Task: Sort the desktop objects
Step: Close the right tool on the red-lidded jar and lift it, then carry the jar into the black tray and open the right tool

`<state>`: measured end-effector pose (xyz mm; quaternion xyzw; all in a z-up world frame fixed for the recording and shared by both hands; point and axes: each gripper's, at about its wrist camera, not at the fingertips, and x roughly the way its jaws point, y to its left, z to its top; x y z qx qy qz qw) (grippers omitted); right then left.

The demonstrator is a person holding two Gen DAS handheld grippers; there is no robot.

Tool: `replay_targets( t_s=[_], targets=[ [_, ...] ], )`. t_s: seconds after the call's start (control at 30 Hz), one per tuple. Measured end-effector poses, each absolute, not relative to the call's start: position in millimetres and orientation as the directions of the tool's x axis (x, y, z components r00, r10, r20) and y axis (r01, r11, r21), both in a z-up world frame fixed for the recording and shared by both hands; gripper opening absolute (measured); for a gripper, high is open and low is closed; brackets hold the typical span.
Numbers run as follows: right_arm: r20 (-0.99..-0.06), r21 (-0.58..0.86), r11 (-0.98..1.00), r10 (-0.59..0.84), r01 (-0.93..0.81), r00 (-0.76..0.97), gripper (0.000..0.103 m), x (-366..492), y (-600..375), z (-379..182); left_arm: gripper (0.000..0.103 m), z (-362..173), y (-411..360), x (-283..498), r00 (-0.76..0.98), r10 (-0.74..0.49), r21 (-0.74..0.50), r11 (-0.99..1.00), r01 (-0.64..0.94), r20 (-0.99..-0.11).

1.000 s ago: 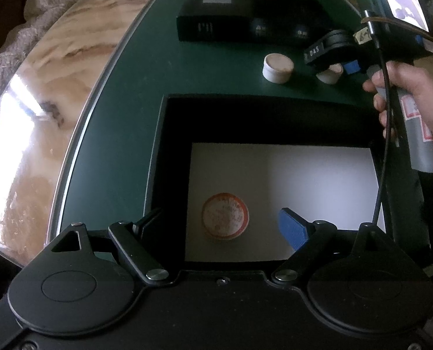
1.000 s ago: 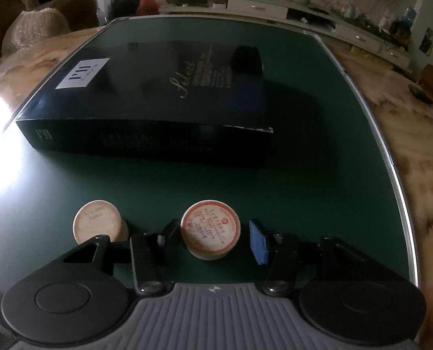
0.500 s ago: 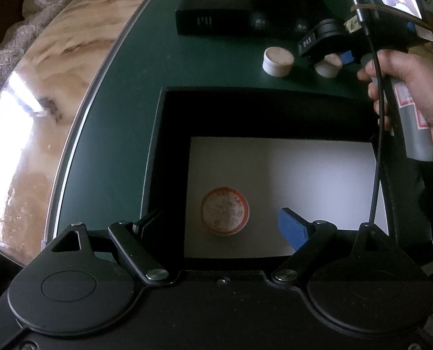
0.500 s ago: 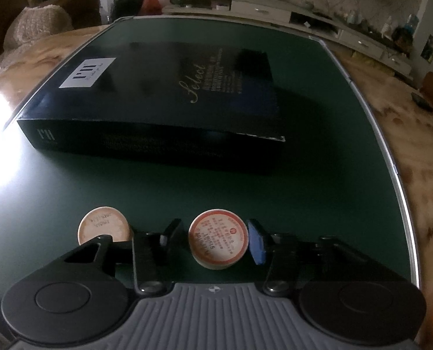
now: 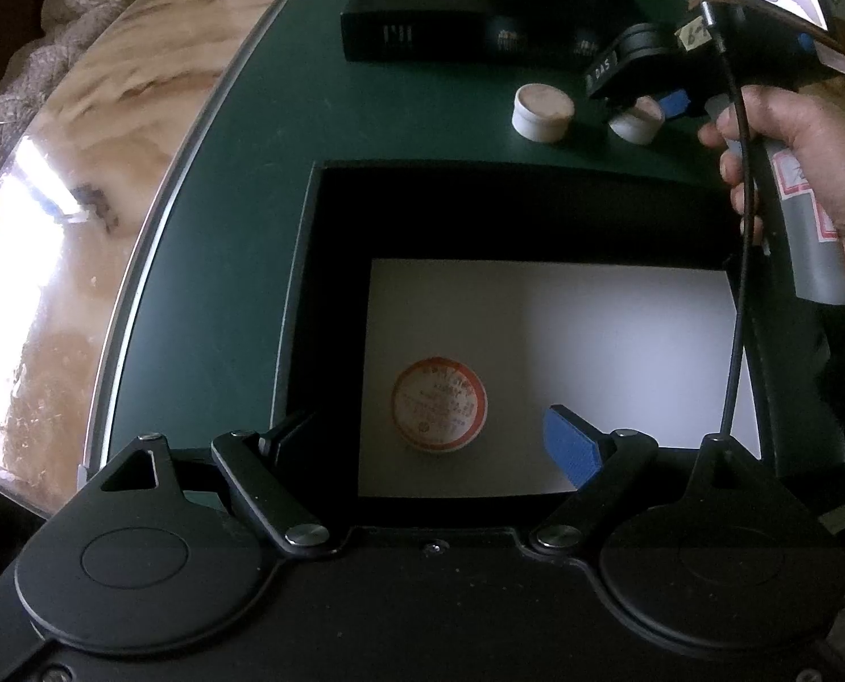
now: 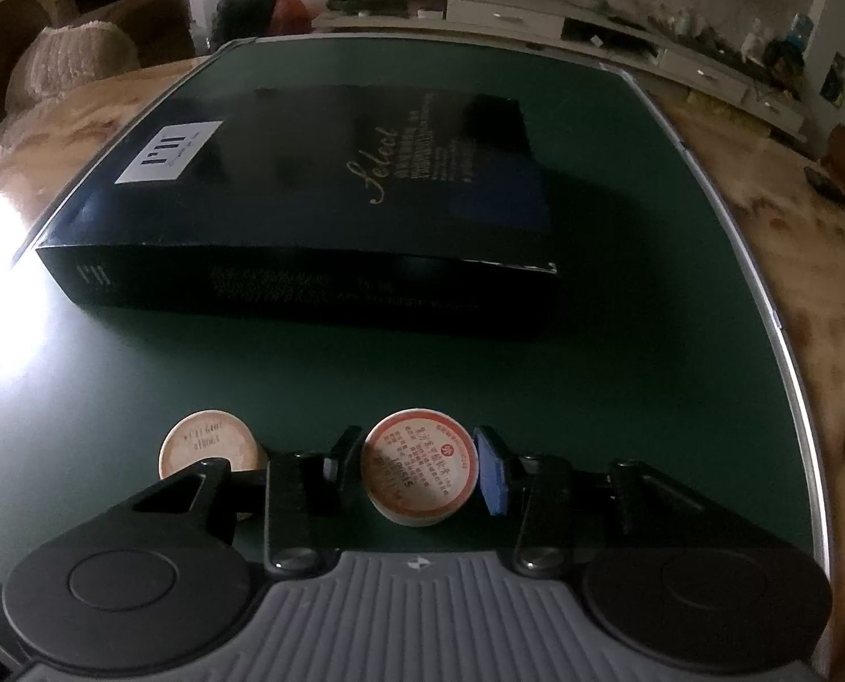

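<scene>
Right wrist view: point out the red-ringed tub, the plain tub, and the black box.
Red-ringed tub (image 6: 419, 466): right wrist view, on its printed lid.
Plain tub (image 6: 209, 446): right wrist view, on its tan lid.
Black box (image 6: 320, 182): right wrist view, on its top face.

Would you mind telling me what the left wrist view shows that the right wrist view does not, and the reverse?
Only the left wrist view shows the open black tray with its white floor, a red-ringed cap lying in it, the open left gripper above it, and the hand holding the right tool.

Only the right wrist view shows the gold "Select" lettering and the shelves behind the table.

Both show the black box, the plain cap, and the right gripper closed on the printed cap.
</scene>
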<state>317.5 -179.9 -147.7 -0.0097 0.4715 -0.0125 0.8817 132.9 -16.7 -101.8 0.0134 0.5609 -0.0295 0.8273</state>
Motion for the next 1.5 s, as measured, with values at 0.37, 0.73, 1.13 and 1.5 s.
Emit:
replay_targets(
  t_s=[0.37,0.73,1.13,1.5],
  targets=[
    [-0.823,-0.011,1.0,-0.012,0.005,0.567,0.045,298.0,-180.9,-127.7,0.085,-100.3,-17.5,132.5,0.369,-0.031,-0.009,0.998,0.061,-0.929],
    [-0.801,0.044,0.996,0.083,-0.081,0.593,0.045,211.8,-183.5,-74.4,0.085,-72.1,-13.5,122.8,0.428,-0.043,-0.025,0.999,0.048,-0.903],
    [-0.843,0.034,0.997,0.064,-0.066,0.534,0.045,167.2,-179.2,-101.7,0.086,-52.8,-1.4,106.2,0.456,-0.047,-0.041,0.999,0.022,-0.889],
    [-0.864,0.0,0.999,0.018,-0.037,0.503,0.045,140.3,-176.1,-119.4,0.086,-50.4,9.9,102.4,0.458,-0.032,-0.037,0.999,-0.003,-0.888]
  ],
)
